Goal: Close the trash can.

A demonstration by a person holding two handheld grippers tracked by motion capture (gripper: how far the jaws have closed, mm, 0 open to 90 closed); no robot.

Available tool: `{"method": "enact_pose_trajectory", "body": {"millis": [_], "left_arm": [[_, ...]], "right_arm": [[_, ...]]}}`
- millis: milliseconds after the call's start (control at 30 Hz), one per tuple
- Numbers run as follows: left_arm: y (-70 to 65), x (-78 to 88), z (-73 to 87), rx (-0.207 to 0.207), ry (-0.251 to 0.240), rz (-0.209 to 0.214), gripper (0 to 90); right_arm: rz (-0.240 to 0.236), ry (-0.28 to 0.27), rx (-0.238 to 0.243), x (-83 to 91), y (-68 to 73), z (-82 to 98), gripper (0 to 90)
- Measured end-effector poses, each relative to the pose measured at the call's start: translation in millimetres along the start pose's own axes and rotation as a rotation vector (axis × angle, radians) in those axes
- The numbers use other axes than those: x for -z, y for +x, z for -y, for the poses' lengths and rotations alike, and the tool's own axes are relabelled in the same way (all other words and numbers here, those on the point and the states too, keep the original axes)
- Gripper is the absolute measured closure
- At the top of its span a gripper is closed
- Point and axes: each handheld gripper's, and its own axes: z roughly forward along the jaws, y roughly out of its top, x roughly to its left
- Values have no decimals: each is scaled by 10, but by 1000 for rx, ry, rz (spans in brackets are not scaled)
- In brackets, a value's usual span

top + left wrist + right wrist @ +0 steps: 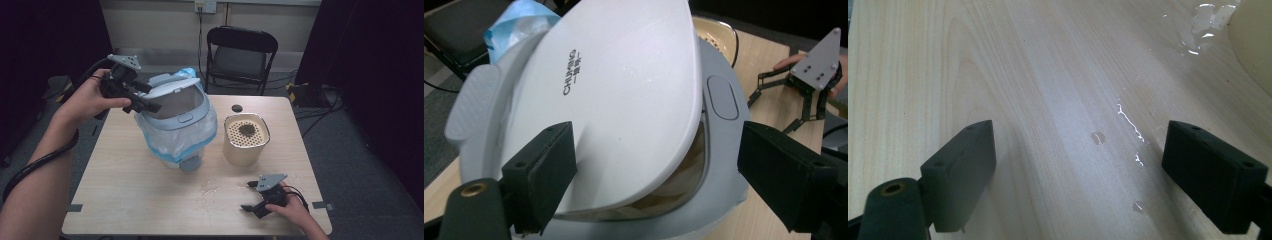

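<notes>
Seemingly mid-closing, a white lid point(624, 100) is seen tilted, partly raised, over a grey bin point(176, 127) lined with a clear bag point(172, 140), which stands on the left half of the wooden table point(130, 195); the left gripper point(142, 100) is held at the lid's near edge, its jaws spread wide with nothing clamped between them, one pad lying against or just above the lid's surface, which cannot be told; the right gripper point(250, 197) is rested on the table near the front right corner, jaws likewise wide and empty, beside spilled droplets point(1128, 125). The lid is best pressed down evenly from the top until seated, the bag kept clear of the rim. Counted: one bin, one lid, one cream perforated canister point(246, 139), two grippers, one folding chair point(240, 55).
</notes>
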Motion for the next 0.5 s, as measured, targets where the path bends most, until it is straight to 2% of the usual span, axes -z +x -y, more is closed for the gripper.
{"method": "enact_pose_trajectory", "body": {"millis": [133, 167, 200, 400, 500], "left_arm": [[-125, -52, -30, -33, 51, 31, 165], [-125, -52, -30, -33, 51, 31, 174], [-168, -76, -44, -37, 71, 40, 182], [-226, -106, -70, -34, 77, 38, 288], [-226, -111, -78, -31, 66, 37, 390]], "right_arm": [[0, 0, 0, 0, 0, 0, 133], [0, 0, 0, 0, 0, 0, 133], [0, 0, 0, 0, 0, 0, 133], [0, 0, -1, 0, 0, 0, 133], [0, 0, 0, 0, 0, 0, 133]]}}
